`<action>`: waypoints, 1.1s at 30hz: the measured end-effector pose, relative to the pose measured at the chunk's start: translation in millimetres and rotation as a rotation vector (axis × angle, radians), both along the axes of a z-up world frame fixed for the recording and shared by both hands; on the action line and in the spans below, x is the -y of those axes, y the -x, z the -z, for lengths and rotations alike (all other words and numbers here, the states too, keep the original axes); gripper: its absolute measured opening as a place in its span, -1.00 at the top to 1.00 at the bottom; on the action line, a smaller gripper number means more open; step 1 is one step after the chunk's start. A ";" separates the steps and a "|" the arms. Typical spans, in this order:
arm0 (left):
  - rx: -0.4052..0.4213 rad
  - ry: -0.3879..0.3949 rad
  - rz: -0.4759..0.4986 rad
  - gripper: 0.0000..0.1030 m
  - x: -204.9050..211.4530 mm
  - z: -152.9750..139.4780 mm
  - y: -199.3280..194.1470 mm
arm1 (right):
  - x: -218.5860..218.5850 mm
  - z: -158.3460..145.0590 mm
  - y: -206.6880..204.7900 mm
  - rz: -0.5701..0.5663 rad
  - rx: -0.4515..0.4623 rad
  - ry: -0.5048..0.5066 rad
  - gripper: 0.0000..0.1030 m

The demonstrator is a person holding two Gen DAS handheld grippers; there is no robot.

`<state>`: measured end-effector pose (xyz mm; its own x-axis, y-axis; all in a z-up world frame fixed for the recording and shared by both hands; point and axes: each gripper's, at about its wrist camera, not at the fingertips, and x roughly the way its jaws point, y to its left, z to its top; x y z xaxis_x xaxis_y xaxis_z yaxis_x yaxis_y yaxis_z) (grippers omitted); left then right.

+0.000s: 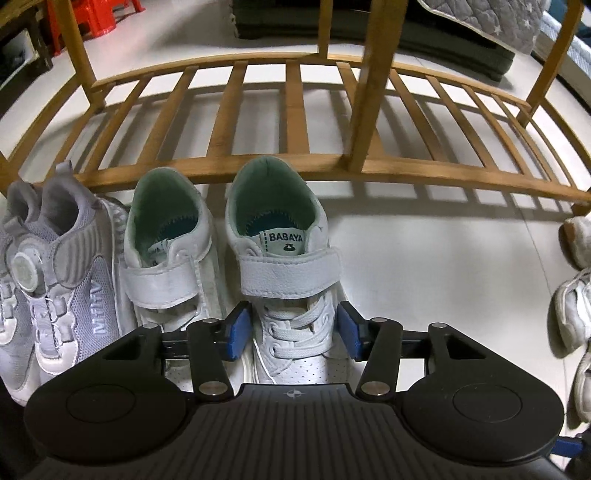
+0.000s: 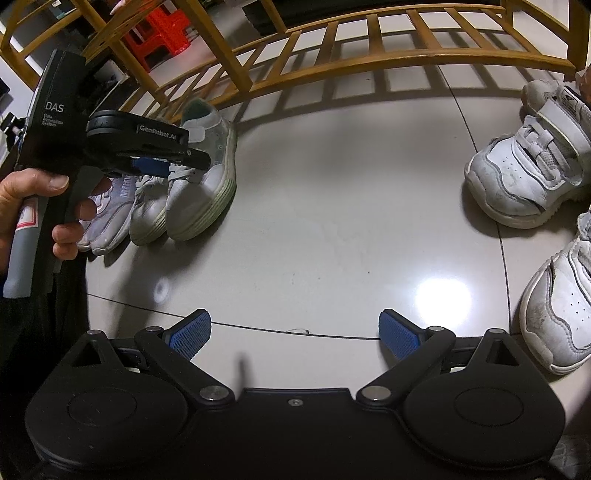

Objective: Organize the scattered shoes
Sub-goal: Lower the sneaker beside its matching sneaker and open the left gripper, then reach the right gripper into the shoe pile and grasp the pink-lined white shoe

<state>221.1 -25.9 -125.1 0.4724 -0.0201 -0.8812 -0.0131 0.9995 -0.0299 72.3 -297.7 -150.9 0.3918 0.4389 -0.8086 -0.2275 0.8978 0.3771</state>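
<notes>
Three shoes stand in a row on the floor in front of a wooden rack [image 1: 295, 173]: a grey mesh sneaker [image 1: 55, 277], a white strap shoe [image 1: 166, 258] and its twin, labelled BABAYA [image 1: 284, 258]. My left gripper [image 1: 293, 328] straddles the laced front of the BABAYA shoe, its blue pads [image 1: 240, 328] pressed against both sides. The shoe's sole rests on the floor. From the right wrist view, that gripper [image 2: 151, 166] sits over the same shoe [image 2: 207, 177], held by a hand [image 2: 44, 206]. My right gripper [image 2: 295, 332] hovers open above bare tile.
Two scuffed white sneakers lie at the right, one further back [image 2: 528, 166] and one nearer [image 2: 561, 295]; their edges show in the left wrist view [image 1: 576, 306]. A red plastic stool [image 2: 159, 33] stands behind the rack. Glossy tile floor [image 2: 332, 221] separates the two shoe groups.
</notes>
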 end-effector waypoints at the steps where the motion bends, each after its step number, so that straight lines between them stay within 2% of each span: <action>1: -0.002 -0.006 0.004 -0.07 2.5 0.8 -0.7 | -0.1 0.1 -0.1 0.000 0.000 0.001 -0.92; 3: -0.002 -0.018 0.005 -0.10 6.5 3.8 -2.8 | -0.3 0.6 -1.2 0.003 -0.001 0.001 -0.92; 7: -0.016 0.009 -0.011 -0.10 5.5 2.8 -3.2 | -2.1 0.5 -2.3 0.001 0.003 0.002 -0.92; 15: -0.033 0.024 0.019 -0.13 9.1 -1.9 10.2 | -2.1 -0.4 -2.9 0.002 0.009 0.001 -0.92; 22: -0.006 0.041 0.039 -0.13 8.6 -15.5 29.7 | -1.1 -0.8 -2.5 0.012 0.022 0.012 -0.92; 33: 0.037 0.059 0.029 -0.18 5.0 -39.9 78.7 | 15.7 -21.3 7.8 0.057 0.113 -0.006 -0.92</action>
